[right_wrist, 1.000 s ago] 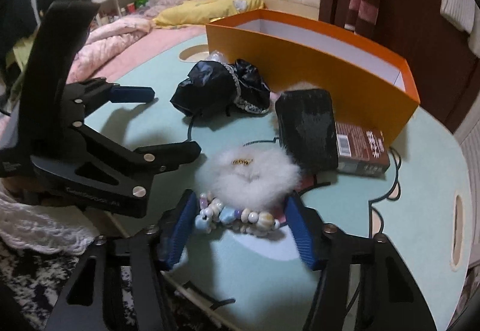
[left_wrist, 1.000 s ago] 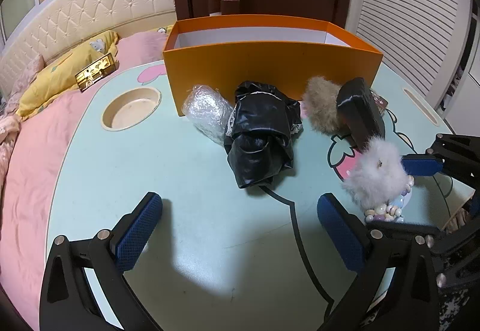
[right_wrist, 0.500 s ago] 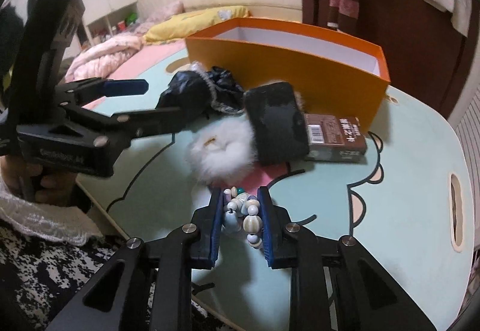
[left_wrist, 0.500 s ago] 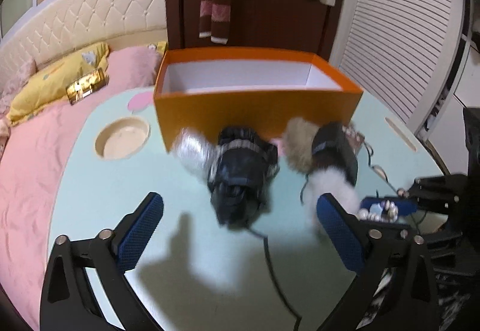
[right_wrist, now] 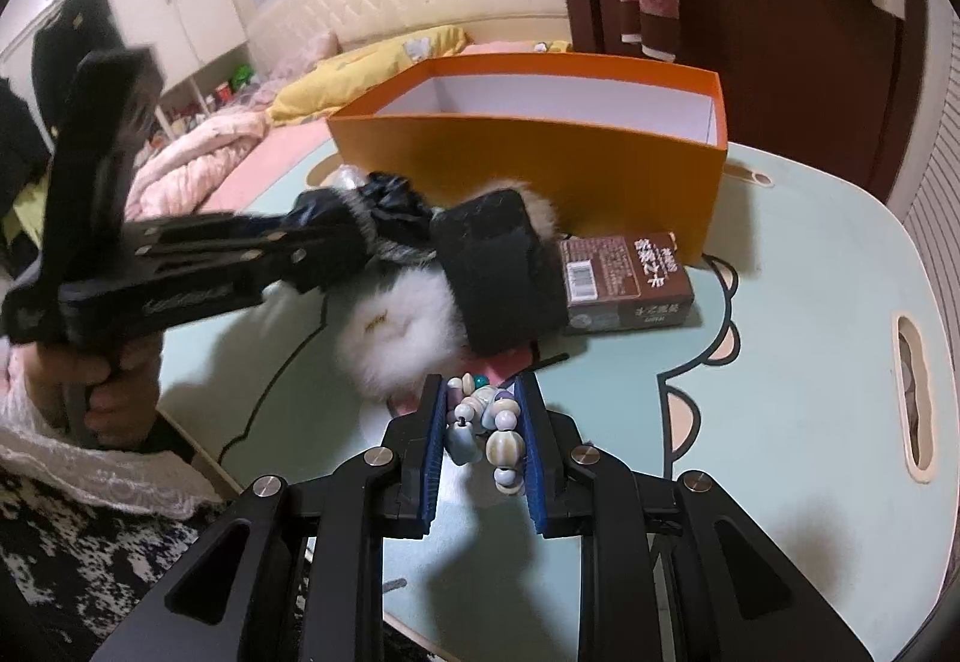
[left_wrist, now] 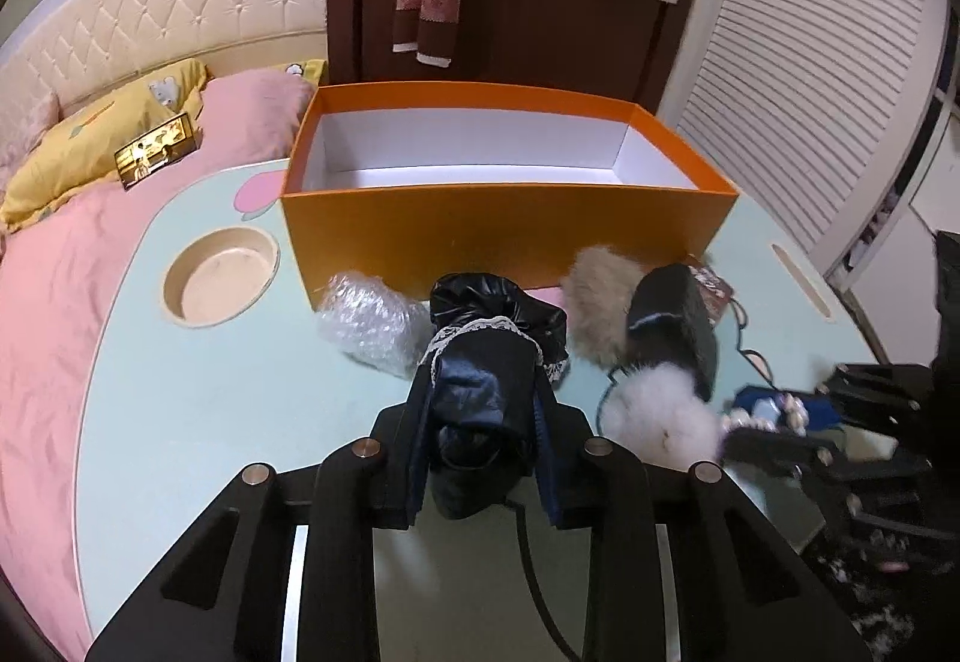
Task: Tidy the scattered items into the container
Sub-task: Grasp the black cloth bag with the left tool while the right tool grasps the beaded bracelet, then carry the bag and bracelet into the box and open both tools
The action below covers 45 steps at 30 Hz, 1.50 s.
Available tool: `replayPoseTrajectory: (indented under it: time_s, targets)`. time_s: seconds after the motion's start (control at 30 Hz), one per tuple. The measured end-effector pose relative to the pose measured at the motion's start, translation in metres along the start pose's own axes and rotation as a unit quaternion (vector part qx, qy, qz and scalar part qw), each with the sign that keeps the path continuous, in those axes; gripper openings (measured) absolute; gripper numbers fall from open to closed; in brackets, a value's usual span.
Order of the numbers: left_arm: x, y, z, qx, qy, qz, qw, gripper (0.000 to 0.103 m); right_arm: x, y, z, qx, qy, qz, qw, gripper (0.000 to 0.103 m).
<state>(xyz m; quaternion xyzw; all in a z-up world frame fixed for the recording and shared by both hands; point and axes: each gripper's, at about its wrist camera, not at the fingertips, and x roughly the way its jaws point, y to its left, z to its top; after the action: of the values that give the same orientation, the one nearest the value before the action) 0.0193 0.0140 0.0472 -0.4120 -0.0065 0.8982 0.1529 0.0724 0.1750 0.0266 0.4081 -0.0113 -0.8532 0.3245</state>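
Observation:
An open orange box (left_wrist: pixel 504 230) stands at the back of the pale green table (left_wrist: pixel 210 422); it also shows in the right wrist view (right_wrist: pixel 540 170). My left gripper (left_wrist: pixel 483 404) is shut on a black shiny bundle with lace trim (left_wrist: pixel 480 386). My right gripper (right_wrist: pixel 483 410) is shut on a bead string (right_wrist: pixel 486 422) joined to a white fluffy pom-pom (right_wrist: pixel 396 338). In the left wrist view the pom-pom (left_wrist: pixel 654 416) lies beside the right gripper (left_wrist: pixel 774 416).
In front of the box lie a bubble-wrap wad (left_wrist: pixel 372 326), a tan fur ball (left_wrist: pixel 600 302), a black pouch (right_wrist: pixel 498 278) and a brown carton (right_wrist: pixel 624 284). A round cup hole (left_wrist: pixel 219 284) is at the table's left. A pink bed (left_wrist: pixel 48 302) lies beyond.
My left gripper moved forward and shut on the black bundle. My right gripper shut on the bead string and lifted it, pulling the pom-pom along.

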Motion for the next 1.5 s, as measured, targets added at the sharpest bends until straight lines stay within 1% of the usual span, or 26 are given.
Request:
replayPoseTrajectory:
  time_s: [0.2,0.3,0.43,0.63,0.87,1.03,1.13,1.33,1.5]
  targets:
    - [-0.014,-0.005,0.001,0.004,-0.010,-0.011,0.9999,0.030,-0.001,0.001,0.014,-0.002,-0.007,0.006,1.000,0.021]
    - [-0.019,-0.007,0.006,0.006,-0.013,-0.023,0.9996,0.030,-0.003,0.003,0.018,-0.004,-0.010,0.008,1.000,0.021]
    - [-0.022,-0.011,0.013,0.015,-0.020,-0.024,0.9994,0.030,-0.008,0.004,0.025,-0.007,-0.014,0.007,1.000,0.021]
    - [-0.026,-0.011,0.025,0.016,-0.033,-0.033,0.9988,0.030,-0.013,0.001,0.040,-0.003,-0.023,0.011,1.000,0.021]
    - [-0.031,-0.002,0.053,-0.002,-0.060,-0.039,0.9974,0.030,-0.020,-0.002,0.072,-0.011,-0.051,0.016,0.998,0.021]
    - [-0.030,0.001,0.072,-0.005,-0.075,-0.039,0.9964,0.030,-0.019,-0.002,0.098,-0.012,-0.074,0.017,0.997,0.021]
    - [-0.029,0.002,0.082,0.000,-0.082,-0.033,0.9961,0.030,-0.015,-0.004,0.113,-0.012,-0.084,0.016,0.996,0.021]
    - [-0.016,0.009,0.099,-0.008,-0.080,-0.026,0.9964,0.030,-0.002,-0.014,0.138,-0.007,-0.086,0.010,0.996,0.021]
    - [-0.002,0.015,0.108,-0.019,-0.069,-0.024,0.9971,0.030,0.015,-0.027,0.148,0.013,-0.071,0.002,0.997,0.021]
